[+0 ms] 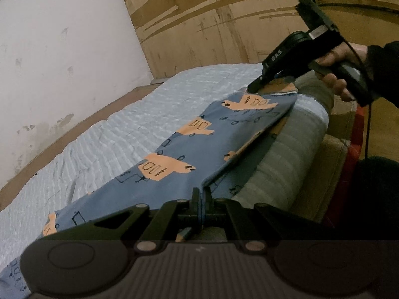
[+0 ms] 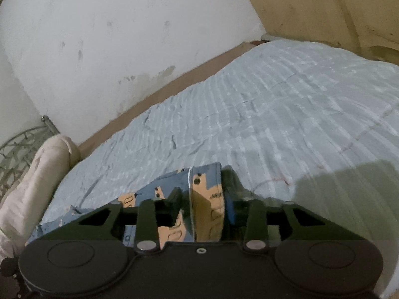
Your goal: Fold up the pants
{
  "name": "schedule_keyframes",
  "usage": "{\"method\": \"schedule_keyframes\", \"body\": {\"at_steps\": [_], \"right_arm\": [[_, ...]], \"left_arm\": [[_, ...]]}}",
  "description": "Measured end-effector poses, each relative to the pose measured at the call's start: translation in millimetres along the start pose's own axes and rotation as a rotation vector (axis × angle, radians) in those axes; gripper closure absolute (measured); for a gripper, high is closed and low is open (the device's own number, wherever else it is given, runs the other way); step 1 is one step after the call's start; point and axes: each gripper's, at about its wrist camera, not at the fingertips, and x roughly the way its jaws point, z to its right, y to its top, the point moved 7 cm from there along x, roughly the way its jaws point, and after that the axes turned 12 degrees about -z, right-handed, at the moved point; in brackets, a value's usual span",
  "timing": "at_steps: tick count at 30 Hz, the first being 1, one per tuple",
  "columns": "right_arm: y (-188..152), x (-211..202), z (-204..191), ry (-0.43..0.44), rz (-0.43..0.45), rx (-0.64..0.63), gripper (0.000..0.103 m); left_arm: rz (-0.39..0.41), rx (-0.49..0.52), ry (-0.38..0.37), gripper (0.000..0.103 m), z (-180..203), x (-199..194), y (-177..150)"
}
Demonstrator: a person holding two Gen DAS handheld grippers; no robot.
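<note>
Pale blue quilted bedding [image 1: 139,114] covers the work surface, which sits against a scuffed white wall [image 1: 62,49] with brown panelling [image 1: 212,25] behind. A cream bundle of cloth [image 2: 37,174] lies at the edge of the bedding in the right wrist view.

The pants [image 1: 199,149], blue with orange printed shapes, lie stretched along the near edge of the bedding, partly folded over on themselves lengthwise.

The left gripper [image 1: 202,199] is fully closed, with an edge of the fabric pinched between its fingers. The right gripper [image 2: 199,199] stands slightly parted; a fold of the pants sits between the fingers [image 2: 174,196], but the pictures do not settle whether the pads press on it. In the left wrist view, the right gripper's tip rests at the far end of the garment, held by a hand [image 1: 336,74] in a dark sleeve.

Hazards from this position:

- Loss of the far end. If the right grip is loose, the cloth is likely to slide out once tension is applied.
- Skewed fold. Uneven pull between the two ends would drag the edges out of line.
- Overhang. The garment lies close to the bedding's edge and could slip off it.
- Snagging. The quilted cover may lift with the fabric.
</note>
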Motion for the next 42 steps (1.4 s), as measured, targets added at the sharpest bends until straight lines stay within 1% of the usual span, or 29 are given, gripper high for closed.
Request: {"method": "schedule_keyframes", "body": {"at_steps": [1,2,5,8,11,14,16,19,20,21,22,23,24,25,26,27,28,29,30,31,32,33,36,39,40,42], "right_arm": [[4.2,3.4,-0.9,-0.015,-0.004,-0.017,0.093],[7.2,4.1,-3.3,-0.030,-0.004,-0.040,0.098],[13.6,-4.5,-14.5,-0.075,0.047,-0.109,0.099],[17.8,-12.9,-20.8,-0.101,0.098,-0.143,0.099],[9.3,-11.7,-16.6,-0.154,0.098,-0.167,0.099],[1.0,-0.9,-3.5,-0.180,0.074,-0.151,0.099],[-2.0,3.9,0.9,-0.185,0.074,-0.140,0.099],[-5.0,4.4,1.1,-0.191,0.083,-0.150,0.098],[-6.7,6.4,0.2,-0.203,0.077,-0.167,0.095],[-8.0,7.1,0.0,-0.211,0.072,-0.177,0.091],[-10.4,6.2,-0.3,-0.220,0.074,-0.179,0.088],[-10.8,3.4,-0.4,-0.232,0.085,-0.177,0.079],[-10.6,0.3,-0.9,-0.245,0.096,-0.177,0.067],[-12.0,-4.2,-2.1,-0.260,0.108,-0.182,0.061],[-13.0,-7.7,-5.2,-0.279,0.123,-0.191,0.048],[-15.1,-11.5,-10.4,-0.294,0.139,-0.210,0.038],[-17.8,-14.2,-16.7,-0.302,0.152,-0.230,0.034],[-21.7,-16.1,-25.7,-0.310,0.166,-0.254,0.027],[-25.1,-16.0,-34.0,-0.314,0.176,-0.275,0.018],[-29.7,-14.7,-45.1,-0.314,0.185,-0.300,0.014],[-34.8,-11.9,-57.2,-0.304,0.188,-0.329,0.008],[-39.3,-7.8,-70.5,-0.286,0.182,-0.359,0.004],[-60.7,12.4,-110.0,-0.207,0.130,-0.449,0.001],[-80.8,32.9,-133.0,-0.144,0.073,-0.495,0.001],[-85.7,38.1,-135.9,-0.145,0.058,-0.507,0.001],[-96.7,47.9,-135.9,-0.194,0.057,-0.544,0.001]], "left_arm": [[0.005,-0.007,0.003,0.103,-0.6,-0.8,0.7],[0.012,-0.012,0.005,0.103,-1.3,-1.6,1.1],[0.040,-0.027,0.012,0.103,-4.4,-7.2,4.1],[0.037,-0.033,0.004,0.103,-5.4,-7.0,3.2],[0.020,-0.026,-0.009,0.103,-2.2,-1.8,-0.6],[0.009,-0.015,-0.009,0.103,1.0,2.6,-3.6],[0.009,-0.016,-0.010,0.103,1.1,3.0,-4.2],[0.009,-0.035,-0.026,0.098,-2.6,2.9,-5.1],[0.009,-0.044,-0.026,0.086,-4.3,2.6,-5.3],[0.009,-0.055,-0.016,0.076,-7.6,1.6,-5.1],[0.012,-0.071,0.000,0.051,-12.3,-0.6,-4.4],[0.017,-0.087,0.010,0.030,-15.9,-3.0,-3.8],[0.022,-0.110,0.010,0.023,-21.7,-6.5,-3.2],[0.027,-0.134,0.001,0.015,-27.8,-10.5,-3.0],[0.030,-0.158,-0.006,0.012,-33.1,-14.1,-3.2],[0.031,-0.182,-0.010,0.010,-38.8,-17.6,-3.8],[0.030,-0.207,-0.006,0.004,-45.5,-21.1,-5.2],[0.028,-0.230,0.009,0.001,-52.3,-23.8,-6.6],[0.025,-0.258,0.035,0.001,-59.7,-26.7,-9.3],[0.014,-0.292,0.074,0.001,-69.5,-28.6,-14.0],[-0.003,-0.316,0.102,0.001,-78.2,-28.1,-17.6],[-0.026,-0.346,0.134,0.001,-88.7,-26.8,-23.7],[-0.113,-0.426,0.229,0.001,-122.9,-18.7,-46.7],[-0.191,-0.480,0.296,0.001,-157.0,-8.0,-75.6],[-0.209,-0.505,0.320,0.001,-169.6,-6.2,-86.4],[-0.210,-0.565,0.320,0.000,-189.7,-9.8,-106.0]]}}
